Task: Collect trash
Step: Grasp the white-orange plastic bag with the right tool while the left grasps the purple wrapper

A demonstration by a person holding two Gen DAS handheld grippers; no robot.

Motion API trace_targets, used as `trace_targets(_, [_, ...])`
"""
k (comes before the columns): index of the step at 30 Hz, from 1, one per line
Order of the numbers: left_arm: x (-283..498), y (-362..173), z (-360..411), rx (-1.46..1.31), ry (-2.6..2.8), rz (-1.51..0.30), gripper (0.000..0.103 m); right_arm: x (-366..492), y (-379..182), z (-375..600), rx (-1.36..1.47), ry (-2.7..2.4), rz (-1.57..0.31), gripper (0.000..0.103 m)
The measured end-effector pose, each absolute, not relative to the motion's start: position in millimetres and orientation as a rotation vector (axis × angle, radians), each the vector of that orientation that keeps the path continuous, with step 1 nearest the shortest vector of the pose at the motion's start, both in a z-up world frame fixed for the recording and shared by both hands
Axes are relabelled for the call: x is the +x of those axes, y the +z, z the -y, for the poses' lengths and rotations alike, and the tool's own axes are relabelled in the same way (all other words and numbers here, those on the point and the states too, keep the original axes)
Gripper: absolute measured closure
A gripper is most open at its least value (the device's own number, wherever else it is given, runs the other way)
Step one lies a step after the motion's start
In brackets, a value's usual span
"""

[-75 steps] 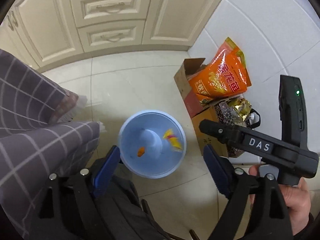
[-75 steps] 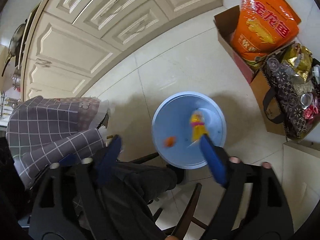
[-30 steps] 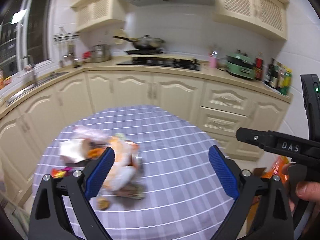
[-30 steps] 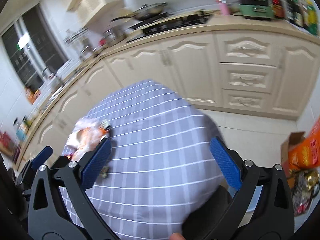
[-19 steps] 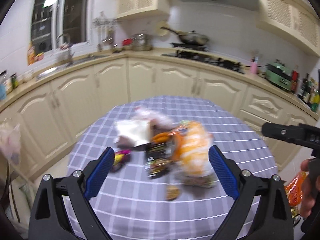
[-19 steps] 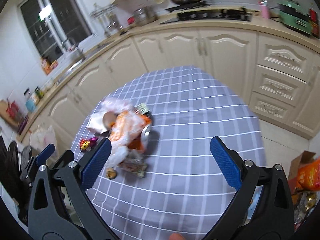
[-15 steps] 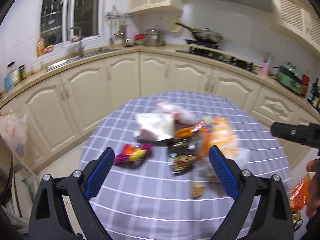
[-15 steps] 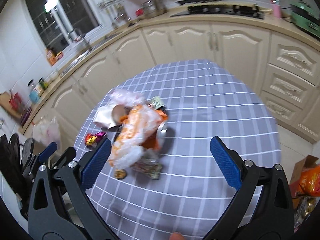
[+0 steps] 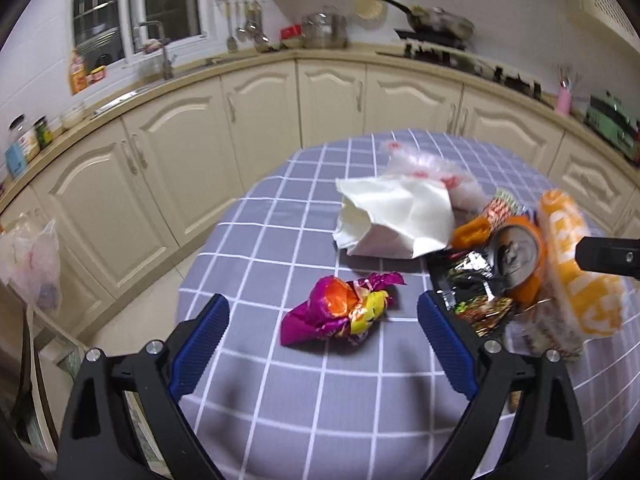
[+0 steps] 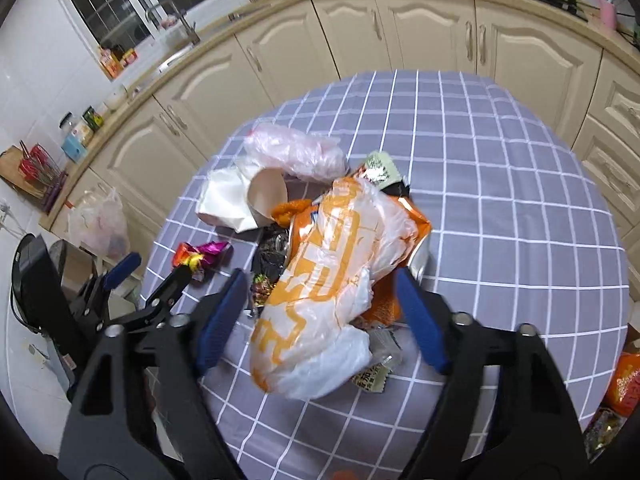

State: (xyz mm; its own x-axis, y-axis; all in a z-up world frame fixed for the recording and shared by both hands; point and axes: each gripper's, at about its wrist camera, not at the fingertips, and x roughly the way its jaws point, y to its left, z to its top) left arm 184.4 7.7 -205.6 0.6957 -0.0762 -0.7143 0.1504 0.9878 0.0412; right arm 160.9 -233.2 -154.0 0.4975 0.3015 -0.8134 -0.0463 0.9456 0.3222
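Trash lies piled on a round table with a grey checked cloth [image 9: 304, 412]. My left gripper [image 9: 320, 340] is open and empty, its jaws either side of a purple and orange foil wrapper [image 9: 340, 312]. Beyond lie a white paper bag [image 9: 392, 216], a pink plastic bag [image 9: 432, 172] and a crushed orange can [image 9: 516, 252]. My right gripper [image 10: 320, 312] is open and empty, straddling an orange and white plastic bag [image 10: 332, 284] on top of the pile. The foil wrapper [image 10: 200, 256] and the left gripper [image 10: 160, 280] show at the left of the right wrist view.
Cream kitchen cabinets [image 9: 264, 120] curve behind the table. A plastic bag [image 9: 32, 260] hangs at the left. An orange snack bag [image 10: 628, 384] lies on the floor past the table's right edge. Dark snack wrappers [image 9: 472, 284] lie under the can.
Both grippers swung up from the blue bin on the floor to the table, then moved closer to the trash pile. The left one now frames the foil wrapper, the right one the orange bag.
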Motion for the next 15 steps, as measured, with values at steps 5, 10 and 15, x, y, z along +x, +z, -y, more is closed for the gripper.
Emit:
trace_targets(5, [202.0, -226.0, -6.2, 0.091, -0.191, -0.887, 0.050, 157.3, -151.1, 246.5, 0.324, 0.239, -1.001, 0.065])
trace_targets(10, [199.3, -225.4, -8.4, 0.047, -0.216, -0.893, 0.065, 148.2, -140.3, 260.3, 0.374, 0.269, -0.946, 0.065])
trace_targets(15, [186.4, -214.8, -9.1, 0.010, -0.214, -0.864, 0.066, 133.8, -127.9, 274.5, 0.421, 0.293, -0.887, 0.065])
